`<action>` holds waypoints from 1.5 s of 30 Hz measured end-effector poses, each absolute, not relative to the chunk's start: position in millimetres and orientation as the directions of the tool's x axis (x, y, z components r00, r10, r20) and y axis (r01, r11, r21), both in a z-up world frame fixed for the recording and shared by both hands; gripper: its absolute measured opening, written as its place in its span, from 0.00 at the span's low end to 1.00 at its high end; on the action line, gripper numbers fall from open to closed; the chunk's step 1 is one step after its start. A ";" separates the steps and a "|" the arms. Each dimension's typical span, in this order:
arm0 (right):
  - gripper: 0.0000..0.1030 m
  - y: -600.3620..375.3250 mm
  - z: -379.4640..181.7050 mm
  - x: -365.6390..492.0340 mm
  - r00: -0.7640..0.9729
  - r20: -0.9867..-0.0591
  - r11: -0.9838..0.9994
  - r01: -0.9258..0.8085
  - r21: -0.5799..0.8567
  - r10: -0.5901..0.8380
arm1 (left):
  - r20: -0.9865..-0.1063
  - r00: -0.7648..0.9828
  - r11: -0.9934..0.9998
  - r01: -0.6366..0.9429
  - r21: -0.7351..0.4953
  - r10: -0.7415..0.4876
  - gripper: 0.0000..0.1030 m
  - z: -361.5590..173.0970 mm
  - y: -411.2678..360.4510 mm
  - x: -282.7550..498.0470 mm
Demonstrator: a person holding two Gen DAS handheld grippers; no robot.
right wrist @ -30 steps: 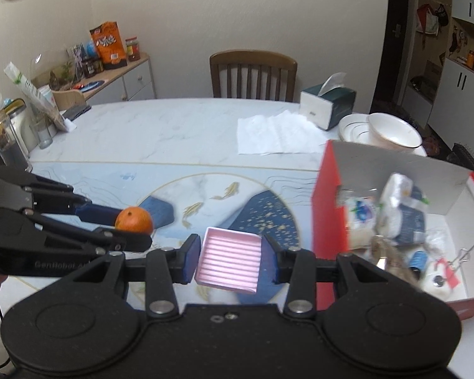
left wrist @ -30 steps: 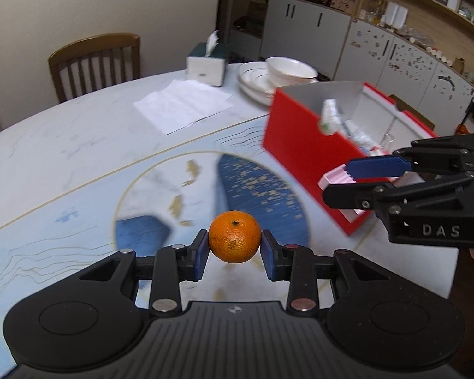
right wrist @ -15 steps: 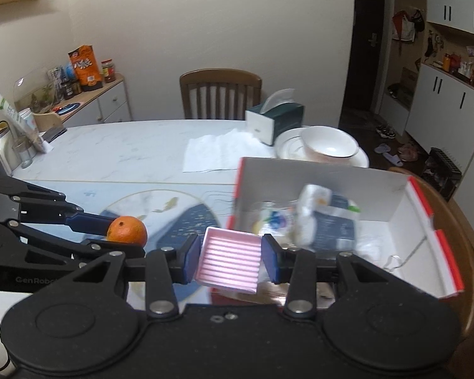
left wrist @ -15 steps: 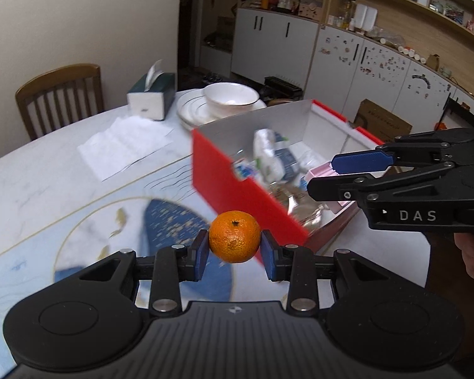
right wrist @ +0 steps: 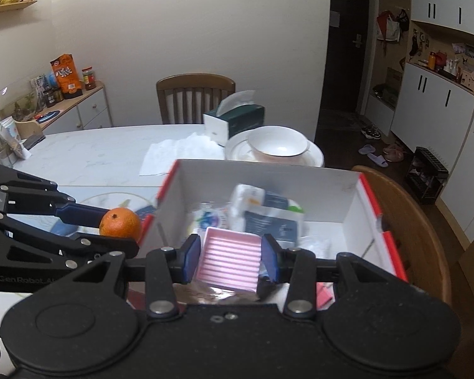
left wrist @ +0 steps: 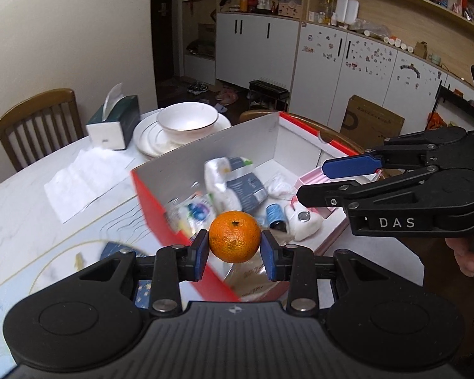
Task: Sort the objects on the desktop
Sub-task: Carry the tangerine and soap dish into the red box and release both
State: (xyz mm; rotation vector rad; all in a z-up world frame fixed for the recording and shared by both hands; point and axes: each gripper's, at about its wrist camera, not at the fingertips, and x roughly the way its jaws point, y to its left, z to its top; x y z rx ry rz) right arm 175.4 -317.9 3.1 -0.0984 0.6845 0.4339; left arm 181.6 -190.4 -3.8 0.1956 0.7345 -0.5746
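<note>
My left gripper (left wrist: 234, 249) is shut on an orange mandarin (left wrist: 234, 236) and holds it above the near red wall of the open red-and-white box (left wrist: 237, 139). The mandarin also shows in the right wrist view (right wrist: 120, 223) just left of the box (right wrist: 268, 177). My right gripper (right wrist: 230, 257) is shut on a pink ridged tray (right wrist: 229, 260), held over the inside of the box; the tray shows in the left wrist view (left wrist: 312, 178). The box holds tissue packs (left wrist: 234, 183), a blue spool (left wrist: 273, 214) and other small items.
A white bowl on stacked plates (left wrist: 188, 120), a green tissue box (left wrist: 114, 120) and a white paper napkin (left wrist: 85, 180) lie on the marble table (left wrist: 22, 208) behind the box. Wooden chairs stand at the far side (right wrist: 195, 94) and right (right wrist: 407, 208).
Both grippers have moved right toward the box with their loads. The mandarin went from over the table's blue pattern to the box wall; the pink tray is now over the box's inside.
</note>
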 end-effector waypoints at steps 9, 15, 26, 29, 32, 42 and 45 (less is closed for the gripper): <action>0.40 -349.1 -15.9 206.8 0.663 -0.670 0.909 -0.415 0.042 0.333 | -0.710 0.575 0.809 0.588 0.013 -0.406 0.33 -17.0 -236.4 203.3; 0.40 -355.6 -27.8 230.1 0.651 -0.687 0.906 -0.422 0.023 0.321 | -0.740 0.551 0.801 0.598 0.026 -0.387 0.33 -31.4 -255.4 222.6; 0.40 -349.3 -50.6 273.4 0.581 -0.746 0.879 -0.477 0.013 0.326 | -0.798 0.489 0.780 0.624 0.038 -0.353 0.33 -54.6 -282.2 252.1; 0.40 -348.5 -56.6 284.3 0.539 -0.777 0.876 -0.480 0.035 0.326 | -0.814 0.467 0.782 0.622 0.027 -0.344 0.33 -60.8 -285.4 258.7; 0.40 -349.1 -61.4 293.2 0.513 -0.799 0.880 -0.473 0.042 0.314 | -0.825 0.451 0.785 0.619 0.015 -0.340 0.33 -65.8 -287.6 264.7; 0.40 -349.1 -69.8 308.9 0.471 -0.827 0.881 -0.469 0.060 0.306 | -0.857 0.397 0.779 0.626 -0.009 -0.329 0.33 -81.3 -300.5 280.1; 0.40 -349.4 -72.9 312.4 0.455 -0.836 0.880 -0.470 0.067 0.307 | -0.869 0.384 0.770 0.638 0.004 -0.313 0.33 -85.2 -306.4 281.6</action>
